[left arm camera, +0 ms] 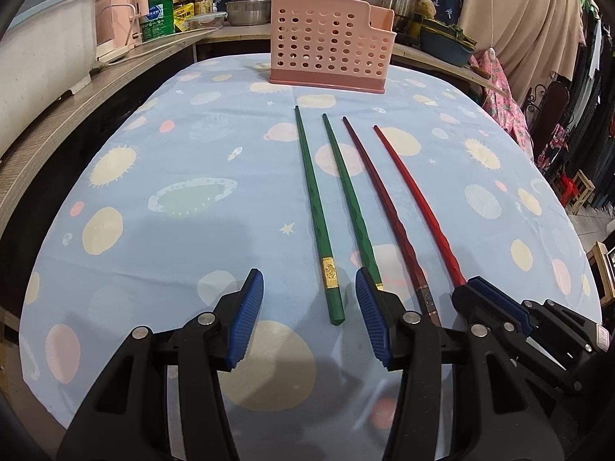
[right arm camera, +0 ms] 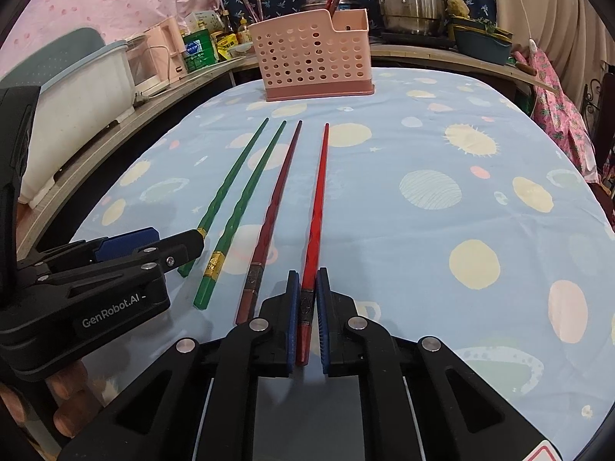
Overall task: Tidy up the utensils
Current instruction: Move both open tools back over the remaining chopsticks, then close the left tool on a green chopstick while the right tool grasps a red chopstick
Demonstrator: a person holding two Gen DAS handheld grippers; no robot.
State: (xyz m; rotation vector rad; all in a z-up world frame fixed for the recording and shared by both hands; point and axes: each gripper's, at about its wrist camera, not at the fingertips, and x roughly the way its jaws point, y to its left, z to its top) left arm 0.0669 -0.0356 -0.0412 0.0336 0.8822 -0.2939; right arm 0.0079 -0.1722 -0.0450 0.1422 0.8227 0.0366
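Note:
Four chopsticks lie side by side on the blue cloth: two green ones (left arm camera: 315, 207) (left arm camera: 348, 196), a dark red one (left arm camera: 378, 199) and a bright red one (left arm camera: 415, 199). My left gripper (left arm camera: 309, 288) is open, its jaws either side of the left green chopstick's thick end. My right gripper (right arm camera: 307, 284) is shut on the bright red chopstick (right arm camera: 319, 199), which still lies along the table. The right gripper also shows in the left wrist view (left arm camera: 480, 292). A pink perforated utensil holder (left arm camera: 326, 50) stands at the far end of the table, also in the right wrist view (right arm camera: 311, 61).
A counter runs along the left and back with a white tub (left arm camera: 42, 50), bottles, boxes and steel pots (right arm camera: 407, 0). Cloth and clothes hang at the right (left arm camera: 538, 19). The table edge (left arm camera: 576, 230) falls away at the right.

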